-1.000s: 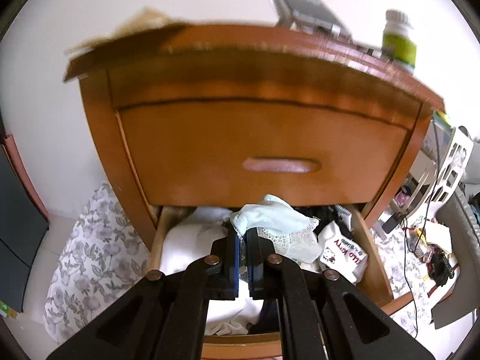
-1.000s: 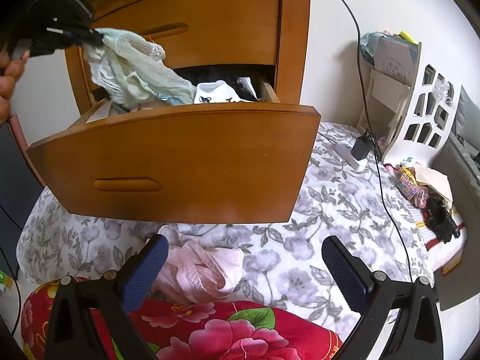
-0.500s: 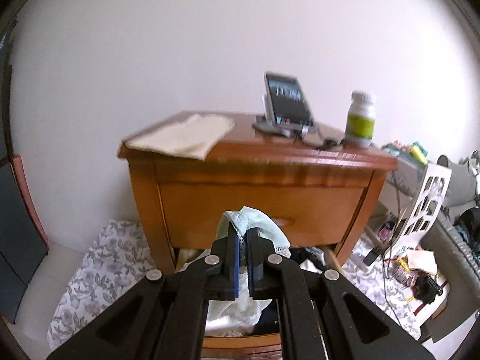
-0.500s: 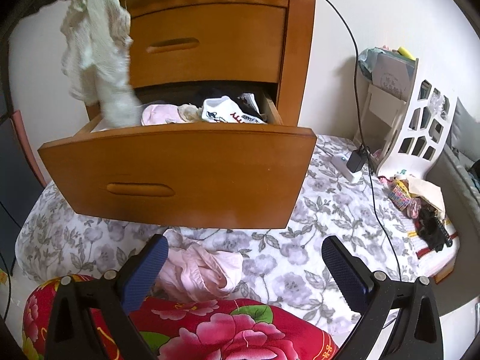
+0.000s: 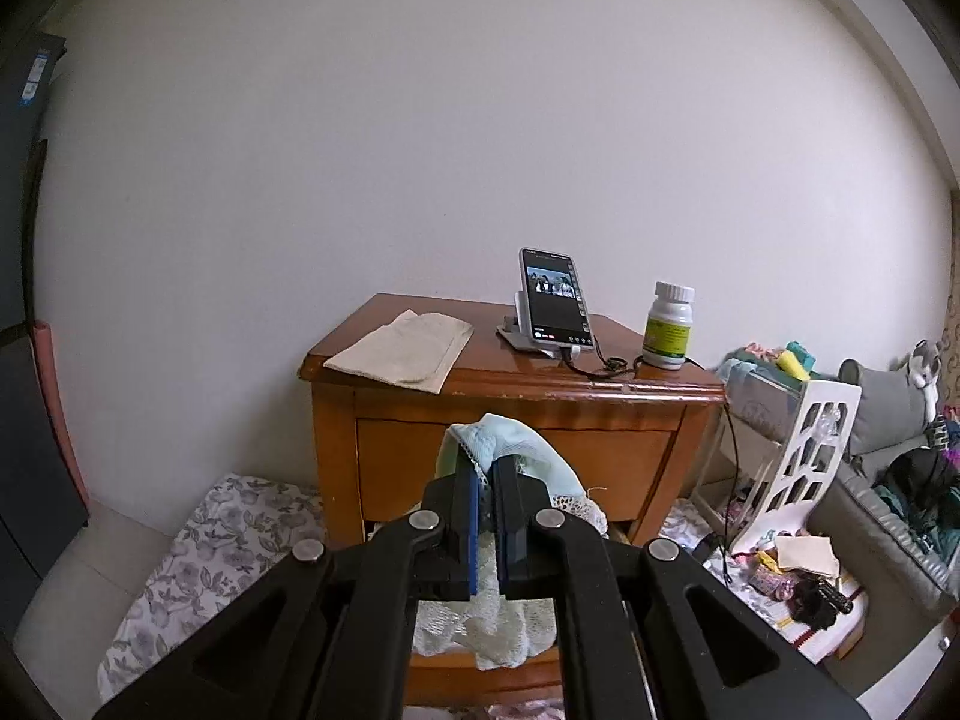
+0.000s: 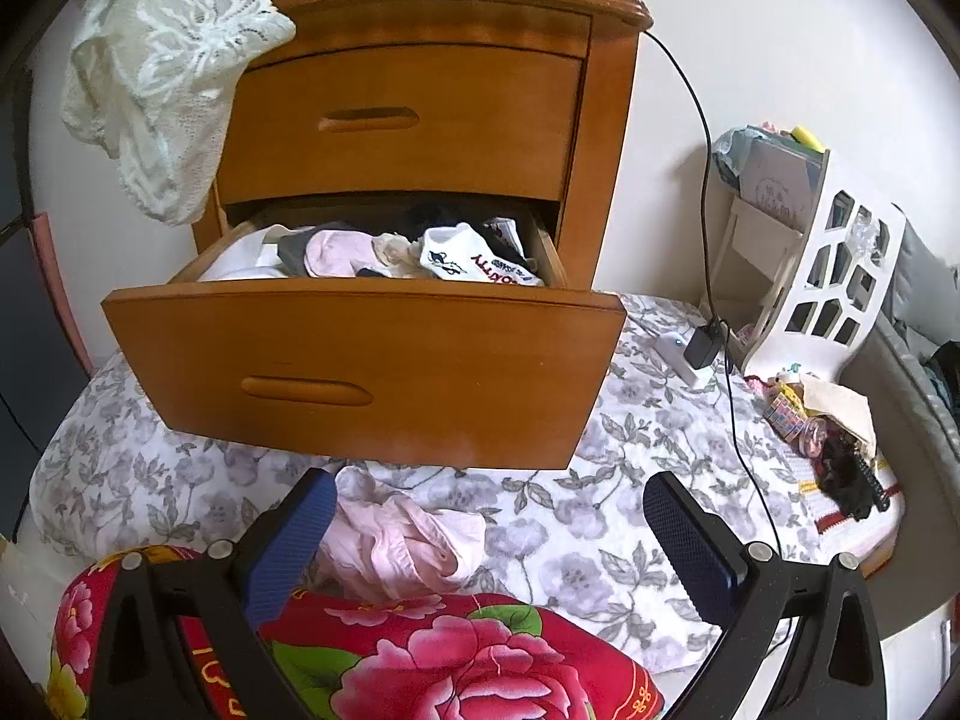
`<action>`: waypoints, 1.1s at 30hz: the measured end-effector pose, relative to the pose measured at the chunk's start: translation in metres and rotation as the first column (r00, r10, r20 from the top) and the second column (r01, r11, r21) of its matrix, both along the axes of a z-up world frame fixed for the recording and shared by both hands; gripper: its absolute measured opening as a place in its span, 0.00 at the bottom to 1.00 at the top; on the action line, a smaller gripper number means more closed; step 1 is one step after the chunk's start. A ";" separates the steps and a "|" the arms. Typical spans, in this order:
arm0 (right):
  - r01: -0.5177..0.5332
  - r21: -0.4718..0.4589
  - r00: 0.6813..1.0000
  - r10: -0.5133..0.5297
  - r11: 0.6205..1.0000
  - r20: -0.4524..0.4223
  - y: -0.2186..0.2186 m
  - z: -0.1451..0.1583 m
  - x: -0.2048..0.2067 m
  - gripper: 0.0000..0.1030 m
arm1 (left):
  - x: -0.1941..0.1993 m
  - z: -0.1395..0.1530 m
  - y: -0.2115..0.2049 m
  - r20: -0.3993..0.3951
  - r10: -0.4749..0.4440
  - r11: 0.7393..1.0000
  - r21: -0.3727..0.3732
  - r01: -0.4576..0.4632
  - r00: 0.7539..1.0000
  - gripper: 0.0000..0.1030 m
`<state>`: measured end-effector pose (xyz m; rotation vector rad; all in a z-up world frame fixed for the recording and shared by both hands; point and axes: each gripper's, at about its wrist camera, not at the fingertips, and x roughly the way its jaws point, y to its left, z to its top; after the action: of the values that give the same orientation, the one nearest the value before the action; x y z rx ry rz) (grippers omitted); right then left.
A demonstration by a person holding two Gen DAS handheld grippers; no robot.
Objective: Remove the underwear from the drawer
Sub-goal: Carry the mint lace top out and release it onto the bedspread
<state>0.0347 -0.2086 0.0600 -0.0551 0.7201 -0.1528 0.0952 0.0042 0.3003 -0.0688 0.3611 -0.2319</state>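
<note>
My left gripper [image 5: 487,468] is shut on pale green lace underwear [image 5: 528,456], which drapes over its pads and hangs below them. In the right wrist view the same underwear [image 6: 162,90] dangles high at the upper left, clear of the open lower drawer [image 6: 360,360] of the wooden nightstand [image 6: 606,120]. The drawer holds a jumble of socks and clothes [image 6: 390,252]. My right gripper [image 6: 486,540] is open and holds nothing, low in front of the drawer. Pink underwear [image 6: 402,546] lies on the floral sheet just past its left finger.
A phone on a stand [image 5: 555,300], a pill bottle [image 5: 669,324] and a folded cloth [image 5: 402,351] sit on the nightstand top. A white cut-out rack [image 6: 828,282] stands at the right with a cable and charger [image 6: 705,342]. A red flowered quilt [image 6: 420,654] lies below.
My left gripper has risen and drawn back from the drawer with the green underwear, which now hangs free in the air. The right gripper has lifted slightly and stayed open.
</note>
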 end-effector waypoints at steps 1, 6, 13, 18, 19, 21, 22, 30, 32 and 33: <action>-0.002 -0.004 1.000 0.002 1.000 0.001 0.001 0.001 -0.001 1.00 | -0.004 -0.001 0.002 0.001 -0.003 1.000 -0.008 0.003 1.000 0.04; -0.012 -0.008 1.000 0.012 1.000 0.009 0.006 0.006 -0.007 1.00 | -0.028 -0.018 0.017 0.005 0.027 0.997 -0.073 -0.026 1.000 0.03; -0.029 -0.014 1.000 0.029 0.999 0.002 0.010 0.005 -0.010 1.00 | -0.042 -0.060 0.011 -0.059 0.007 0.995 -0.099 -0.013 0.998 0.04; -0.036 -0.016 0.999 0.036 0.999 -0.005 0.012 0.002 -0.012 1.00 | -0.039 -0.090 -0.006 -0.125 -0.035 0.996 -0.081 0.025 0.992 0.04; -0.037 -0.017 0.999 0.037 0.999 -0.007 0.012 0.002 -0.012 1.00 | -0.038 -0.093 -0.009 -0.132 -0.043 0.996 -0.078 0.033 0.990 0.04; -0.037 -0.017 0.999 0.037 0.999 -0.012 0.012 0.000 -0.011 1.00 | -0.036 -0.104 -0.016 -0.153 -0.055 0.997 -0.065 0.046 0.987 0.04; -0.037 -0.018 0.999 0.037 0.999 -0.014 0.012 -0.001 -0.011 1.00 | -0.035 -0.109 -0.018 -0.162 -0.062 0.997 -0.062 0.052 0.985 0.04; -0.046 -0.025 0.998 0.045 0.999 -0.035 0.014 -0.006 -0.009 1.00 | -0.024 -0.140 -0.029 -0.250 -0.089 0.996 -0.053 0.078 0.964 0.04; -0.049 -0.027 0.998 0.048 0.998 -0.039 0.015 -0.007 -0.009 1.00 | -0.020 -0.148 -0.030 -0.278 -0.089 0.996 -0.053 0.077 0.956 0.04; -0.051 -0.027 0.998 0.050 0.998 -0.042 0.016 -0.008 -0.009 1.00 | -0.019 -0.152 -0.030 -0.288 -0.087 0.996 -0.051 0.076 0.954 0.04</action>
<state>0.0257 -0.1928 0.0521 -0.1038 0.7571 -0.1141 0.0767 -0.0256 0.1483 -0.1274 0.6532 -0.3121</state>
